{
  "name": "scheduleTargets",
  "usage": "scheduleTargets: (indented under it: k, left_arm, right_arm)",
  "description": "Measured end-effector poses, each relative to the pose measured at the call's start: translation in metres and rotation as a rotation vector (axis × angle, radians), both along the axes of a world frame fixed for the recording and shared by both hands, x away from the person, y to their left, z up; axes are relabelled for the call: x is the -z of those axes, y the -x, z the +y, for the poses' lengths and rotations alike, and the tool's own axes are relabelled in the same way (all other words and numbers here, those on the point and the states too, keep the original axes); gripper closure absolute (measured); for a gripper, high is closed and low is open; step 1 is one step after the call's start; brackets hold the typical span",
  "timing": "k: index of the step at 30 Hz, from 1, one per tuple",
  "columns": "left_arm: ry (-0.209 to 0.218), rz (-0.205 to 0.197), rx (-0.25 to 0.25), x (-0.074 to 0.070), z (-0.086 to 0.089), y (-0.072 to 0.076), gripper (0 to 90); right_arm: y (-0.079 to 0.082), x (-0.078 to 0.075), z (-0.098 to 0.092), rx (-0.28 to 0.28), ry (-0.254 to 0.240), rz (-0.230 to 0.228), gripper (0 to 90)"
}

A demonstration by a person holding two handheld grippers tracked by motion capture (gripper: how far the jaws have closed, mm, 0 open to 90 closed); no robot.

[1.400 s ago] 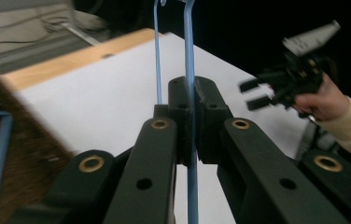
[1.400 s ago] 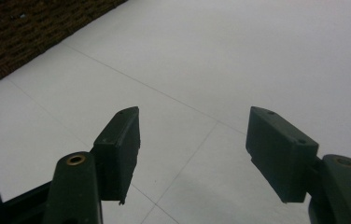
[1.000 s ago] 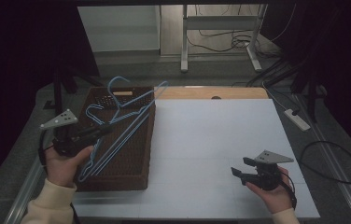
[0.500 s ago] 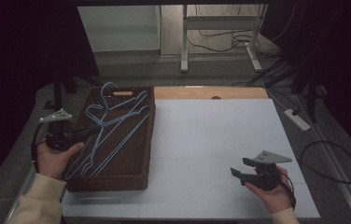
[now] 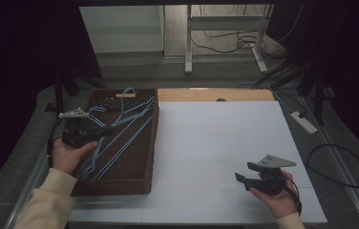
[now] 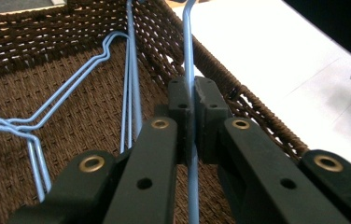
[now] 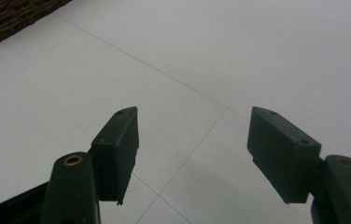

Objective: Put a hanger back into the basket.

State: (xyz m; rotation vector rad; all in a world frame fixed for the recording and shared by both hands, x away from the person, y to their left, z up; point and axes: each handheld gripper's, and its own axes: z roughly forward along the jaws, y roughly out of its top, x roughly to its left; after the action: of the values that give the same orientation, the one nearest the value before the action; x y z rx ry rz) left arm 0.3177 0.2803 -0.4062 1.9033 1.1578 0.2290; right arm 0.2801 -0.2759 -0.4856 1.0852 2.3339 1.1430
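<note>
Several light blue wire hangers [image 5: 120, 129] lie in a dark brown woven basket [image 5: 134, 183] at the table's left. My left gripper [image 5: 105, 130] sits over the basket, shut on the wire of one blue hanger [image 6: 188, 56], which runs straight up between its jaws. More hangers [image 6: 66, 98] rest on the basket floor to the left of the jaws. My right gripper [image 5: 243, 172] is held low over the white table top [image 5: 216, 138] near the front right. It stands open with nothing between its fingers [image 7: 117, 149].
The basket's woven wall [image 6: 239, 98] runs just right of my left jaws. Bare wooden board [image 5: 216, 94] shows behind the white sheet. A power strip [image 5: 303, 121] and cables lie on the floor at right; table legs [image 5: 188, 43] stand behind.
My left gripper has pulled back toward the basket's left side with the hanger in it, and the hangers have dropped lower into the basket. The right gripper has stayed still.
</note>
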Motion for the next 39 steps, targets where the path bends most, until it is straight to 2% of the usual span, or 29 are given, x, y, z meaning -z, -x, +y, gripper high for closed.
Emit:
scheduleTargets:
  k: [6,8,10,12,13,14,17,18,20,22,24,26,27,31,36,39]
  left_arm:
    - [-0.015,0.094,-0.002,0.023,0.002,-0.013,86.6]
    - [-0.022,0.113,-0.001,0.032,0.004,-0.016,86.6]
    - [-0.001,0.126,-0.020,0.038,0.008,-0.017,86.6]
    - [-0.007,0.133,-0.059,0.042,0.013,-0.017,86.6]
    - [-0.033,0.145,-0.090,0.044,0.015,-0.017,86.5]
    - [-0.085,0.167,-0.140,0.046,0.017,-0.017,86.3]
    - [-0.198,0.215,-0.220,0.053,0.019,-0.020,85.1]
    - [-0.218,0.222,-0.253,0.055,0.020,-0.022,81.2]
    - [-0.241,0.223,-0.284,0.056,0.022,-0.023,72.0]
    - [-0.246,0.192,-0.300,0.054,0.021,-0.022,61.8]
    - [-0.267,0.125,-0.296,0.048,0.019,-0.018,49.1]
    - [-0.244,0.067,-0.268,0.041,0.017,-0.012,39.8]
    - [-0.219,0.040,-0.246,0.036,0.016,-0.008,37.2]
    - [-0.125,-0.060,-0.171,0.017,0.014,0.015,33.5]
    - [-0.038,-0.141,-0.094,0.002,0.006,0.050,31.8]
    - [-0.024,-0.172,-0.060,0.002,-0.002,0.066,31.4]
  right_arm:
    - [0.000,0.000,0.001,0.001,0.002,0.000,35.2]
    - [0.000,0.000,0.001,0.002,0.004,-0.001,35.2]
    - [0.001,0.000,0.001,0.003,0.004,-0.001,35.2]
    - [0.000,0.000,0.001,0.004,0.005,-0.001,35.2]
    - [0.000,0.000,0.001,0.004,0.007,-0.001,35.2]
    - [0.000,0.000,0.000,0.004,0.008,-0.001,35.2]
    - [0.000,0.000,0.001,0.006,0.007,-0.001,35.2]
    - [0.000,0.000,0.001,0.005,0.005,-0.002,35.2]
    - [0.001,0.000,0.001,0.003,0.007,-0.001,35.2]
    - [0.001,-0.001,0.001,0.002,0.008,-0.003,35.2]
    - [0.001,-0.001,0.001,0.002,0.006,-0.002,35.2]
    - [0.001,0.000,0.001,0.001,0.007,0.000,35.2]
    - [0.001,0.000,0.001,0.002,0.007,0.000,35.2]
    - [0.001,-0.001,0.000,0.003,0.004,-0.001,35.2]
    - [0.000,-0.001,-0.003,0.008,0.001,-0.008,35.2]
    - [-0.001,-0.003,-0.005,0.006,-0.008,-0.014,35.1]
